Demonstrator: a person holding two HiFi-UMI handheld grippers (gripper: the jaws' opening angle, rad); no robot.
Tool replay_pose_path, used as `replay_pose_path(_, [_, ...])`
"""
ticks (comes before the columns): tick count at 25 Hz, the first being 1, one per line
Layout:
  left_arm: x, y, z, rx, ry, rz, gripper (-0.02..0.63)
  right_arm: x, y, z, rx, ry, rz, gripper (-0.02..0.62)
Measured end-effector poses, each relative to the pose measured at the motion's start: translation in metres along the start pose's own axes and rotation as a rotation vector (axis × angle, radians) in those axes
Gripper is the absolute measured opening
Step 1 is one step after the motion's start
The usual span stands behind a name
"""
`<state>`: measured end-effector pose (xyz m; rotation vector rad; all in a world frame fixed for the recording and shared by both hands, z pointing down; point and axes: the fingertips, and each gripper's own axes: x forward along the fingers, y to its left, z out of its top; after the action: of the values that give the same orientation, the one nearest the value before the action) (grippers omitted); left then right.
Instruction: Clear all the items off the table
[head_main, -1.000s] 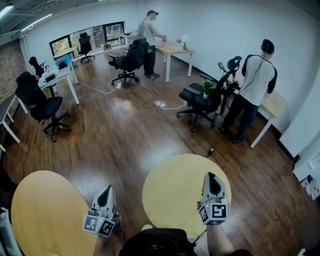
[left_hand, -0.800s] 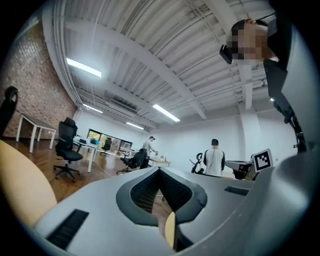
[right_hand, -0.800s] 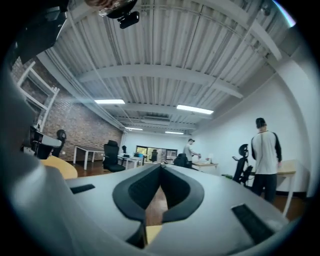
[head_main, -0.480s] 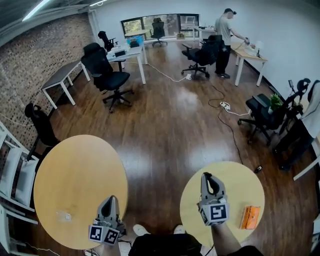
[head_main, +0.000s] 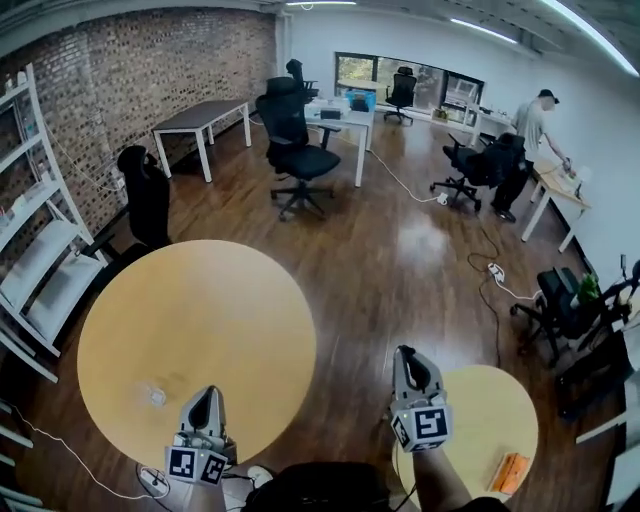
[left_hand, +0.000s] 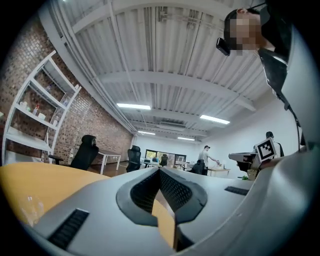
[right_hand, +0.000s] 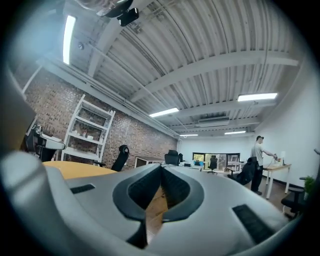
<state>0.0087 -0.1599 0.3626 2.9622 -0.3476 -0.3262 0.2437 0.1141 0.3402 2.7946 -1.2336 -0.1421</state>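
- Down at my left, the large round table (head_main: 200, 300) is nearly bare.
- Small round table (head_main: 470, 400) sits at my right.
- My left gripper (head_main: 206, 393) and right gripper (head_main: 407, 353) have jaws closed on nothing, probably just carried between pickups.
- Orange item (head_main: 508, 472) lies near the small table's edge.
- Small clear item (head_main: 155, 396) lies on the large table, near my left gripper.

The large round table (head_main: 200, 320) is mostly bare; one small clear item (head_main: 154, 396) sits near its edge.

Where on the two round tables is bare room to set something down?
Large round table: bare beyond the small clear item near its front edge. Small round table: bare left of the orange item at its right rim.
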Motion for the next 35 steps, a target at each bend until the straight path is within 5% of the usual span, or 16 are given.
replay_pose_path(9, [-0.077,0.132,0.039,0.039,-0.083,0.208,0.002,0.079,0.154,0.015,0.007,-0.028,0.243,0.002])
replay_pose_path(18, [-0.196,0.225,0.075,0.066,-0.107,0.503,0.002,0.134,0.350,0.026,0.014,-0.022,0.626,0.054])
replay_pose_path(25, [-0.244,0.240,0.073,0.052,-0.098,0.681,0.002,0.141,0.439,0.012,0.036,0.045,0.927,0.287])
replay_pose_path(32, [-0.252,0.237,0.074,0.066,-0.065,0.780,0.002,0.150,0.485,-0.001,0.052,0.074,1.097,0.287])
replay_pose_path(35, [-0.258,0.235,0.063,0.042,-0.032,0.804,0.002,0.143,0.506,-0.017,0.061,0.130,1.178,0.354])
